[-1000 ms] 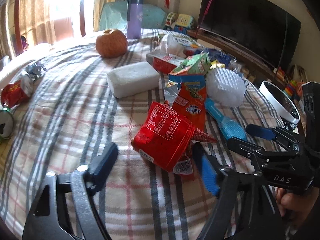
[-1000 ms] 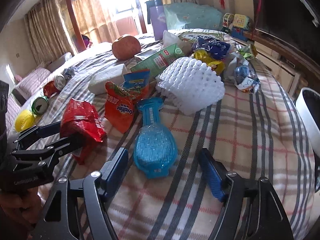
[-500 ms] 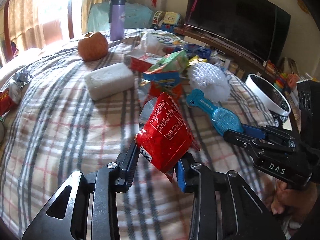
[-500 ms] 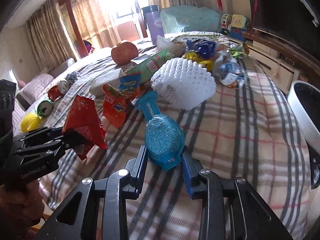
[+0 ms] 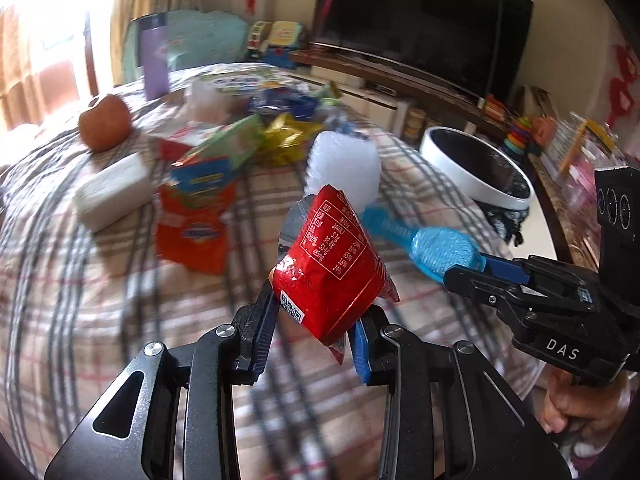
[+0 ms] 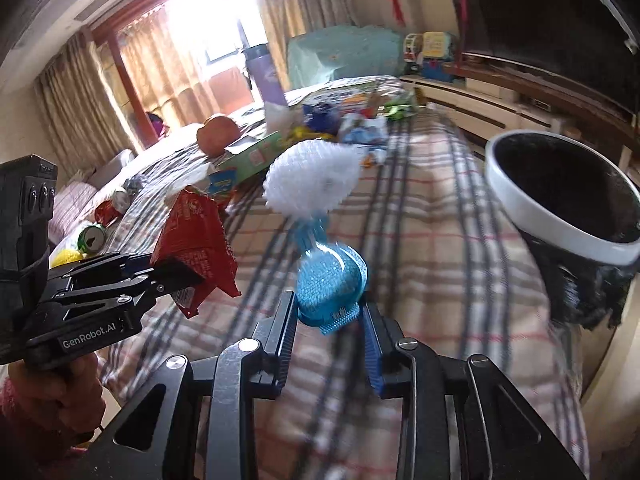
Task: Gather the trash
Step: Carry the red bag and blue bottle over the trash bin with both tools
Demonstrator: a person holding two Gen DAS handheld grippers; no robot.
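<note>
You're in a home bedroom: a plaid-covered bed (image 5: 100, 320), curtained window (image 6: 132, 80), big television (image 5: 420, 28) and toys (image 5: 276, 40) on the cabinet.

Strong daylight comes from the curtained window (image 6: 208, 36), which is burnt out to white in both views. The striped plaid bed cover (image 5: 72, 280) and the far wrappers are smeared by motion blur. The fisheye lens bends the edges, and the corners are dark.

An apple (image 5: 105, 127) and purple bottle (image 5: 155, 63) stand on the plaid blanket (image 5: 72, 288) before a television (image 5: 424, 24).
</note>
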